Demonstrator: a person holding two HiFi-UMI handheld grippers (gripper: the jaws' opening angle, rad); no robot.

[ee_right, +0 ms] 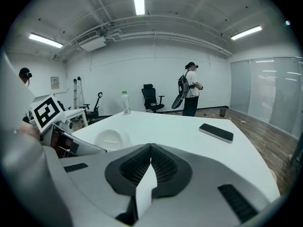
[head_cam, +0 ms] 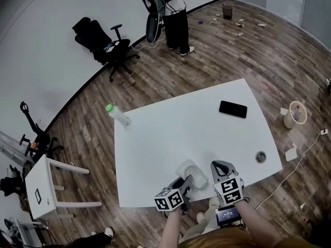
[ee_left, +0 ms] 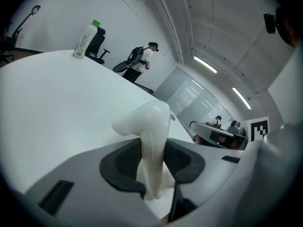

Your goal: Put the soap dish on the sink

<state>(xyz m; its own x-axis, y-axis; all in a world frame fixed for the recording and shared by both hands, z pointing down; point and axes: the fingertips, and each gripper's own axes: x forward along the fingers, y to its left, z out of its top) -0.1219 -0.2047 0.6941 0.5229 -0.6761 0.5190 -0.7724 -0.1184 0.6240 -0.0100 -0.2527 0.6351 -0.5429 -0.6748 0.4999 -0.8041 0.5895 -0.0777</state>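
The white soap dish (head_cam: 190, 170) is at the near edge of the white table (head_cam: 176, 128), with my left gripper (head_cam: 185, 184) shut on its rim. In the left gripper view the dish's rim (ee_left: 149, 124) stands upright, pinched between the two dark pads (ee_left: 124, 161). My right gripper (head_cam: 220, 168) hovers just to the right of the dish, its jaws shut and empty. The right gripper view has the pads (ee_right: 163, 167) meeting at their tips and the dish (ee_right: 111, 138) to the left. No sink is in view.
On the table are a green-capped bottle (head_cam: 118, 115) at the far left corner, a black phone (head_cam: 232, 109) at the right and a small round grey object (head_cam: 261, 156) near the right front edge. A person (head_cam: 176, 14) and an office chair (head_cam: 106, 45) stand at the back.
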